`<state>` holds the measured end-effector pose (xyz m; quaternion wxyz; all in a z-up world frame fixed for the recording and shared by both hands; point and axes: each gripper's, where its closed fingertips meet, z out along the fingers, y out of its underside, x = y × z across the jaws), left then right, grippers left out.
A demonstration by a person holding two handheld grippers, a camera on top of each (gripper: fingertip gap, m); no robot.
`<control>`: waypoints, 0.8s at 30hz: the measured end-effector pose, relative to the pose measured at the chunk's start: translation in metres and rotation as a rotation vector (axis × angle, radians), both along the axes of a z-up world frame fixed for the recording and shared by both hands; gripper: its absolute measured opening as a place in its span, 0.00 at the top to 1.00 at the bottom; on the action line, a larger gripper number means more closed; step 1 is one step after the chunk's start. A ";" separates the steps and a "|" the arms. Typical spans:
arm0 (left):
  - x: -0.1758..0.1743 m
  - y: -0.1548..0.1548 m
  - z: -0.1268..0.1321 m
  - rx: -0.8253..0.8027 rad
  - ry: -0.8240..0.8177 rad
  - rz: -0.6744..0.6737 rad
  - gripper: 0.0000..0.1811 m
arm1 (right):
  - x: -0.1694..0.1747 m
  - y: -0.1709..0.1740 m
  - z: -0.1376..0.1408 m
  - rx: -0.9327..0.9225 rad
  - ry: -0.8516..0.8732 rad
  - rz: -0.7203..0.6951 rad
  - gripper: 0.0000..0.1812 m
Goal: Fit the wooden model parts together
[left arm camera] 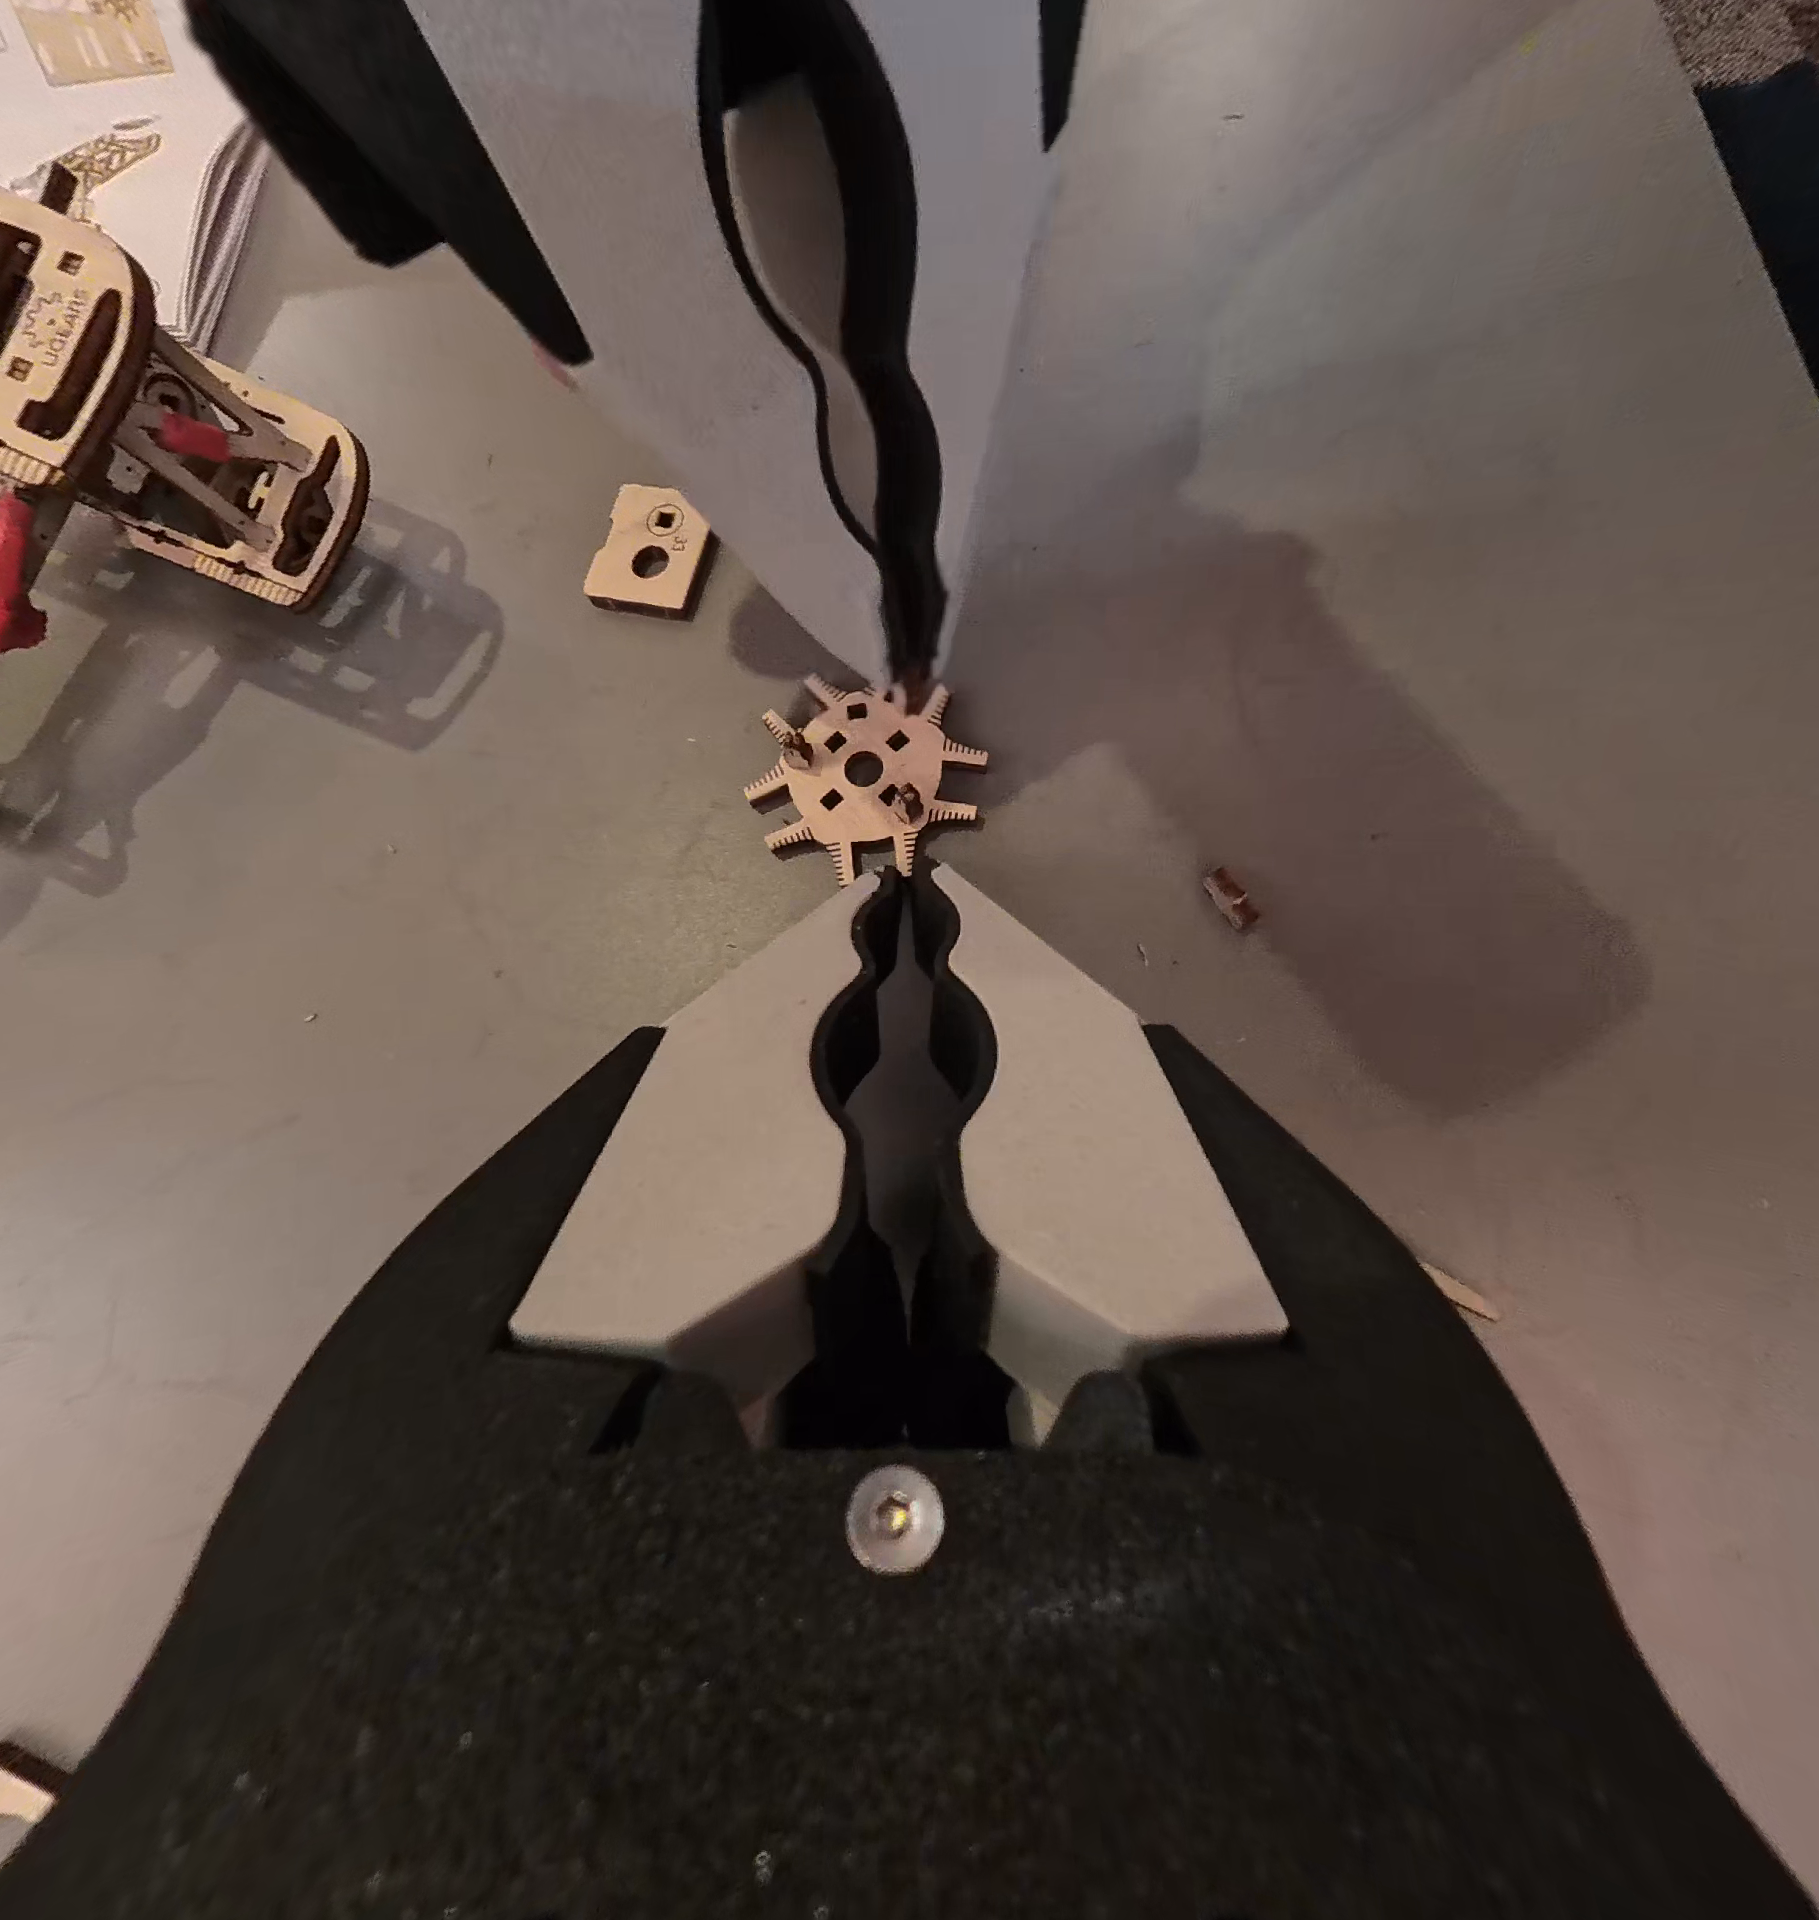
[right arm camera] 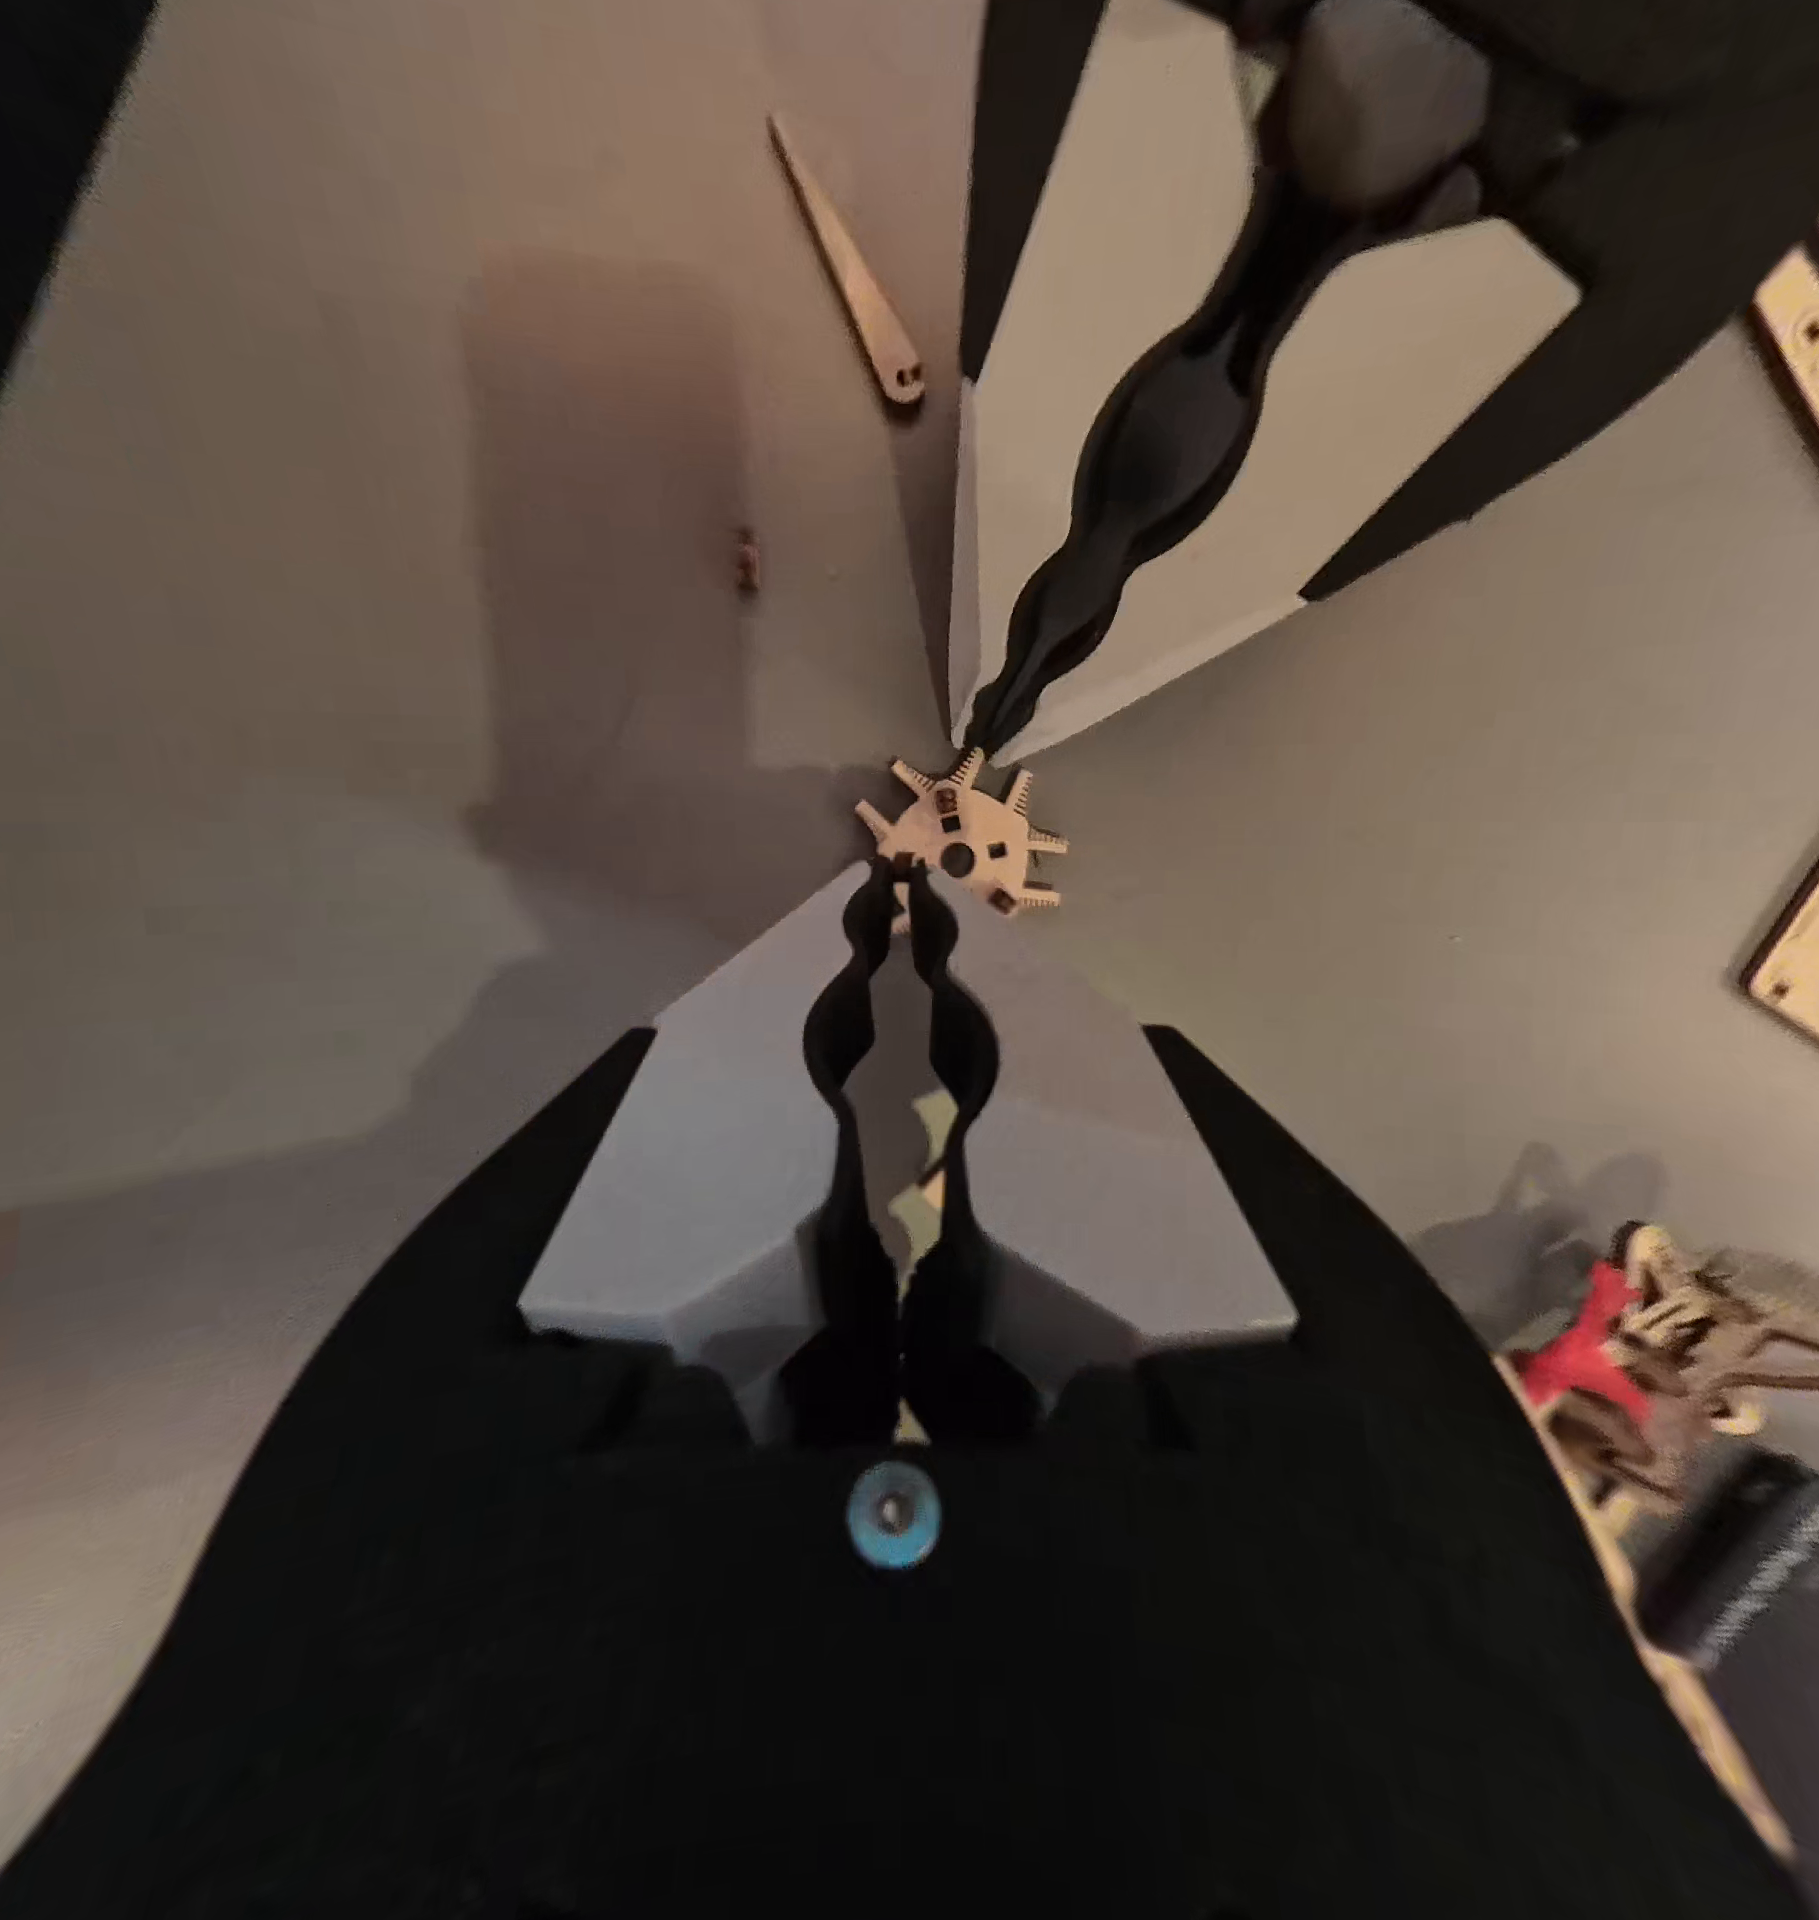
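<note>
**Over the grey bench, a toothed wooden disc held from two sides**

At frame centre in both wrist views, the toothed wooden disc point(left arm camera: 863, 771) hangs just above the bench point(left arm camera: 365, 1039). The left gripper point(left arm camera: 902, 876) pinches a tooth at the disc's 6 o'clock edge; the right gripper point(right arm camera: 897, 876) pinches the opposite rim — likely to steady it for fitting pegs. A small wooden plate point(left arm camera: 647, 549) lies at 10 o'clock, the half-built wooden model point(left arm camera: 146, 436) farther out.

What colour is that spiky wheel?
Pale wood spiky wheel, dark-edged holes; clearest in the left wrist view.
</note>
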<state>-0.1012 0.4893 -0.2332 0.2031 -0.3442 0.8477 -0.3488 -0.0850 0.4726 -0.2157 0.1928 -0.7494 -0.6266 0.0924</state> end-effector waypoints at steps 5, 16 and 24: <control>0.000 0.000 0.000 0.001 -0.001 -0.003 1.00 | 0.007 0.002 -0.006 -0.022 -0.038 0.087 0.99; 0.000 0.000 0.000 0.005 -0.004 -0.003 1.00 | 0.004 0.003 -0.010 -0.072 -0.075 0.168 0.99; 0.001 0.000 0.000 0.007 -0.006 -0.003 1.00 | 0.004 0.003 -0.011 -0.110 -0.146 0.234 0.99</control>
